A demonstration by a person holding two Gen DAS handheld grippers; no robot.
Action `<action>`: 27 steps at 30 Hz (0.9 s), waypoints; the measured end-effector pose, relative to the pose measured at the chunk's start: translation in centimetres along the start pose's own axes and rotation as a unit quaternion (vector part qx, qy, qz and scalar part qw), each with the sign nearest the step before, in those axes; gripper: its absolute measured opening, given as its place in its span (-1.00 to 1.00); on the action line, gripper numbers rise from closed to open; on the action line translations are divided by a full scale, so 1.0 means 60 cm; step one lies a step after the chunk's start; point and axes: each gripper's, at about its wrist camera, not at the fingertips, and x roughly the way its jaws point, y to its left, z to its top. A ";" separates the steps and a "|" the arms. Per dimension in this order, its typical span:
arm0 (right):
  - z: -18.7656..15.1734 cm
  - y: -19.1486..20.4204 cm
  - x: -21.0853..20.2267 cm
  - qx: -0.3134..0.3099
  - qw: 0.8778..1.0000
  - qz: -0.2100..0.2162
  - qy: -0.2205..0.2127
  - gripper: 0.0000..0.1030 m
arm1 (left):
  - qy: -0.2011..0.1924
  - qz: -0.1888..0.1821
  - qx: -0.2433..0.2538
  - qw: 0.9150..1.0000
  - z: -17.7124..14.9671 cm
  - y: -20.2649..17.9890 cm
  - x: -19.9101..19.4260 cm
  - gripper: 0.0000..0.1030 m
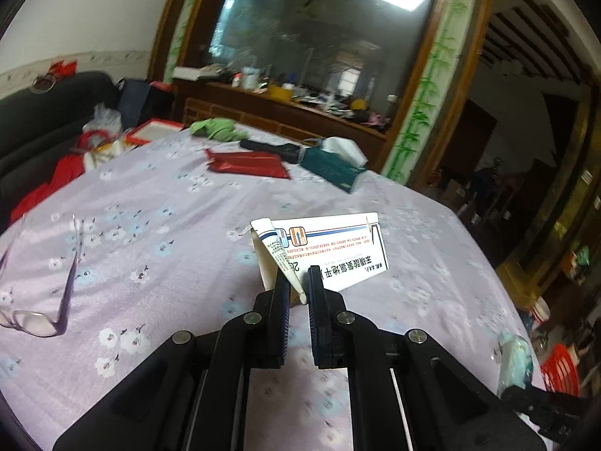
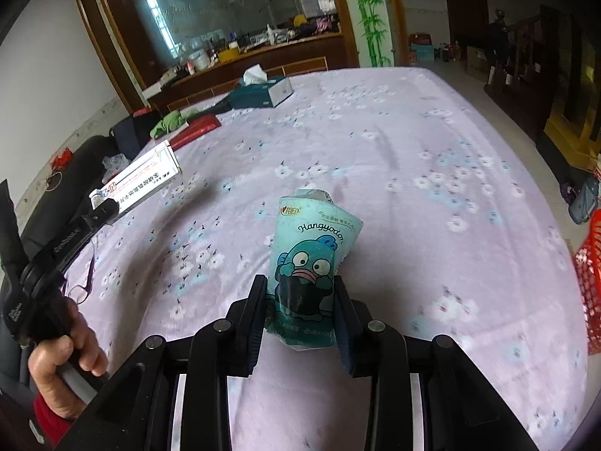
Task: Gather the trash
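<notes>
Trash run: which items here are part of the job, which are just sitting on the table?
Job:
- white medicine box, shut in the left gripper
- teal tissue packet, shut in the right gripper
- red basket, probably the bin

Lying about:
- eyeglasses
- tissue box
- red pouch
- green cloth

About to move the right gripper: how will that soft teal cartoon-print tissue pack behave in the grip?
The teal cartoon-print plastic tissue pack bulges and creases between the right gripper fingers, so it probably squashes rather than resists. Its glossy wrapper may slip. It looks light, and its free top could flop when swung.
</notes>
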 end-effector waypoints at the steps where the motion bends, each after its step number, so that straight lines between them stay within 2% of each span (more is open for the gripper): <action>1: -0.005 -0.001 -0.008 -0.001 1.000 0.002 -0.004 -0.32 | -0.002 -0.004 0.008 1.000 -0.003 -0.009 -0.014 -0.84; 7: -0.034 -0.008 -0.058 -0.012 0.999 0.001 -0.037 -0.32 | -0.003 -0.034 0.064 0.997 -0.041 -0.069 -0.088 -0.84; 14: -0.072 -0.018 -0.098 -0.021 0.998 -0.005 -0.063 -0.31 | 0.008 -0.057 0.102 0.993 -0.101 -0.130 -0.132 -0.84; 20: -0.101 -0.047 -0.127 -0.008 0.997 -0.021 -0.079 -0.30 | 0.009 -0.050 0.134 0.990 -0.138 -0.163 -0.147 -0.84; 27: -0.121 -0.063 -0.147 0.003 0.996 -0.026 -0.086 -0.30 | -0.010 -0.035 0.154 0.987 -0.150 -0.179 -0.173 -0.84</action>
